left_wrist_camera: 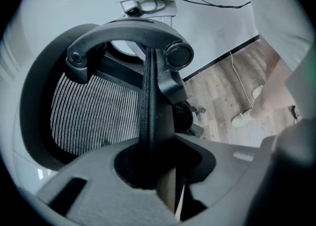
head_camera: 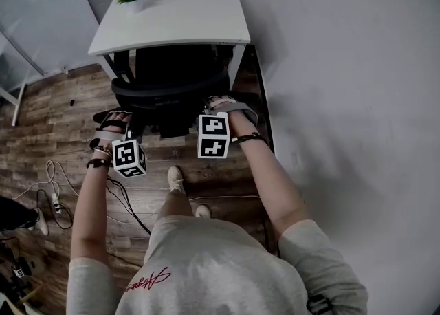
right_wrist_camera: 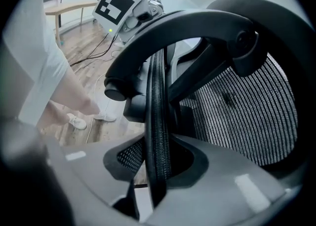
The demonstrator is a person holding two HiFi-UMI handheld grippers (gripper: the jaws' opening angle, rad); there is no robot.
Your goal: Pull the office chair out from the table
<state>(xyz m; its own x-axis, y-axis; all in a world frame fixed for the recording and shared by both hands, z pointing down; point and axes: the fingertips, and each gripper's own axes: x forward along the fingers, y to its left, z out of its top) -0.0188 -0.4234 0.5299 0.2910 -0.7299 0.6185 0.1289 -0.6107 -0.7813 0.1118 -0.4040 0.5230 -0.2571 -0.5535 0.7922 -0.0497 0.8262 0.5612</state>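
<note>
While the chair (head_camera: 168,87) sits partly under the table (head_camera: 185,14) at twelve o'clock, the left gripper (left_wrist_camera: 157,168) pinches its back rim (left_wrist_camera: 148,101) at nine. The right gripper (right_wrist_camera: 157,168) pinches it at three.

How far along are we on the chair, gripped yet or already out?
Done: the left gripper and right gripper are each shut on the office chair at its backrest rim. In hand: the pull, with both grips set. Left: nearly all of it; the chair sits tucked at the table and needs drawing back.
</note>
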